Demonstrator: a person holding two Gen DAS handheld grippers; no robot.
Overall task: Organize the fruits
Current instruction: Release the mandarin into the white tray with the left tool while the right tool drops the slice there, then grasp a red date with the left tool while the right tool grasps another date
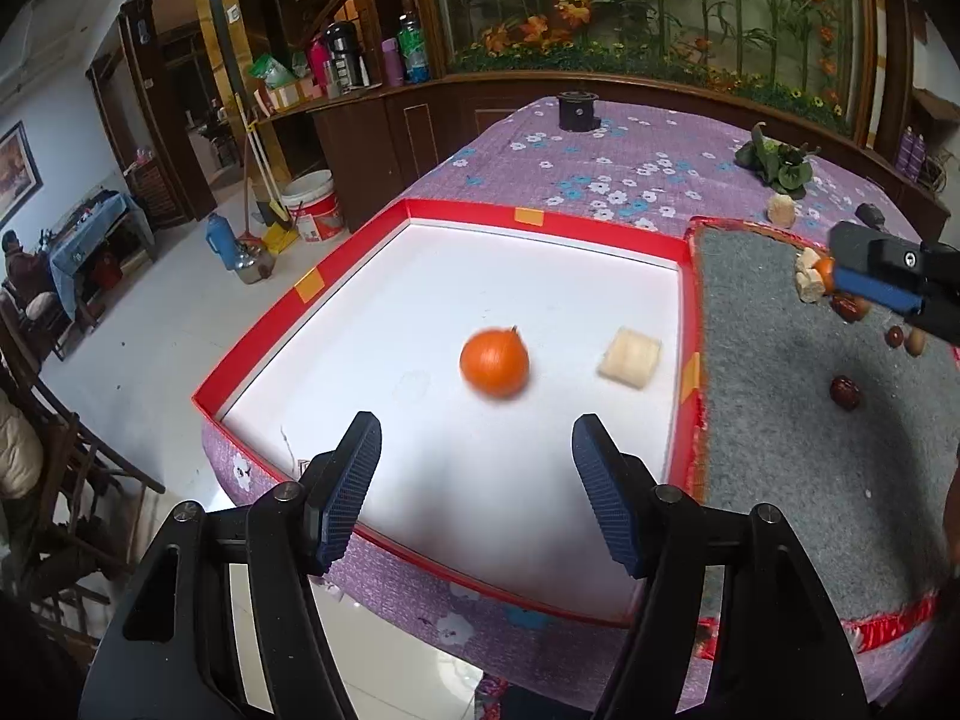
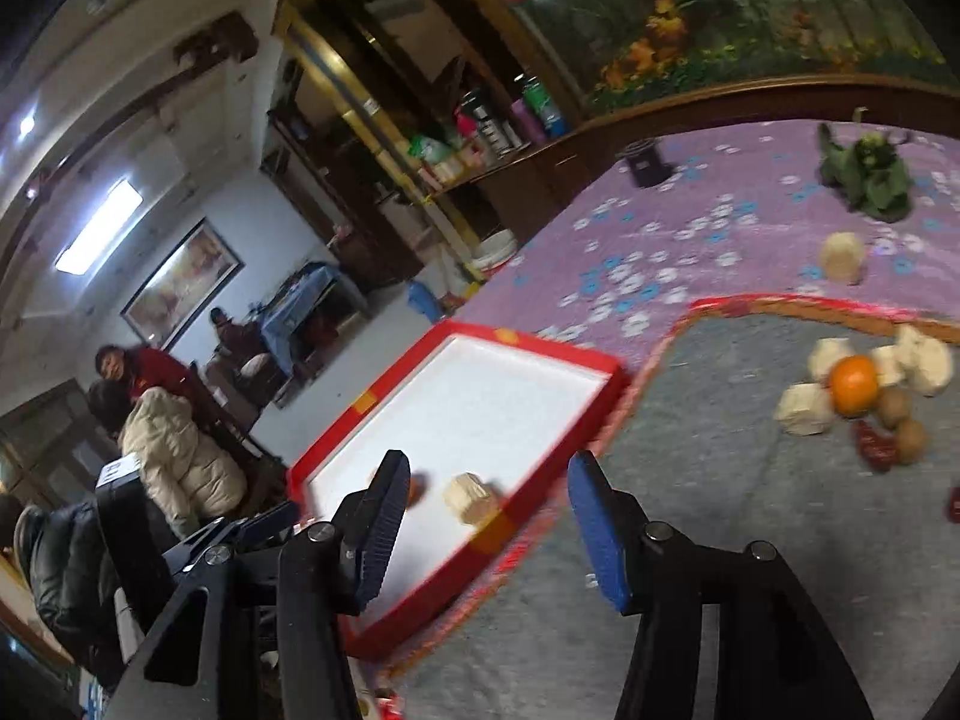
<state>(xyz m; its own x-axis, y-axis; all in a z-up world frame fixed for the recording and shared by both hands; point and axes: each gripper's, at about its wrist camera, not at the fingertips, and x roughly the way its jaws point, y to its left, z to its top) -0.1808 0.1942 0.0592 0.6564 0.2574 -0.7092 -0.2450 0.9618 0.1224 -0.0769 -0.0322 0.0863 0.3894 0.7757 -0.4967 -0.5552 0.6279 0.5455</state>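
Fingers (image 1: 360,480) apart, orange (image 1: 494,362) just beyond

Orange fruit (image 1: 494,362), red-rimmed white tray (image 1: 543,215), purple flowered tablecloth (image 1: 600,168), grey mat (image 1: 798,450), blue fingers (image 1: 351,489)

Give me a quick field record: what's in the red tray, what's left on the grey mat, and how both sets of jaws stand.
tray: red tray with white floor, on the purple floral cloth
in tray: one orange, one pale chunk, apart from each other
on grey mat: grey mat holds a second orange amid pale chunks, two kiwis and red dates
off mat: leafy greens and one pale chunk on the cloth
left gripper: jaws open, nothing between them, over the tray
right gripper: jaws open, empty
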